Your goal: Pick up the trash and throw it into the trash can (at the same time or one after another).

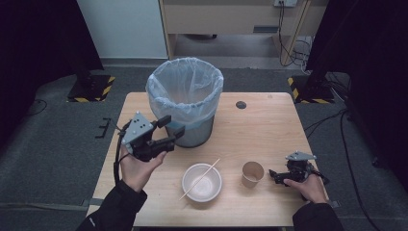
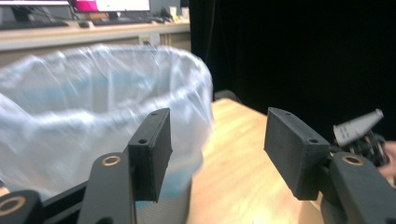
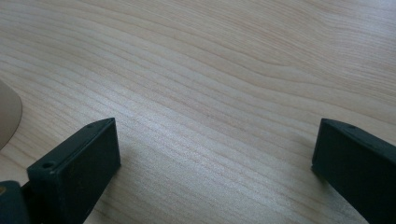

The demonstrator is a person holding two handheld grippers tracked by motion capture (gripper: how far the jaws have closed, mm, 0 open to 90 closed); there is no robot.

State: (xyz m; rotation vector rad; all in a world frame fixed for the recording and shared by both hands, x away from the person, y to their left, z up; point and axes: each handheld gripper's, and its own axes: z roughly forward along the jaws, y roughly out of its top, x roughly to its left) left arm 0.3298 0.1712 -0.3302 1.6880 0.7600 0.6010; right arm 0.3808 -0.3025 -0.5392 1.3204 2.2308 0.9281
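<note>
The brown paper cup [image 1: 252, 173] stands at lower right of the high view, just left of the right gripper [image 1: 275, 176], whose jaws are spread and empty. The left gripper [image 1: 172, 132], likewise spread, hovers beside the bag-lined bin [image 1: 185, 98]. The right hand is nearer.
</note>
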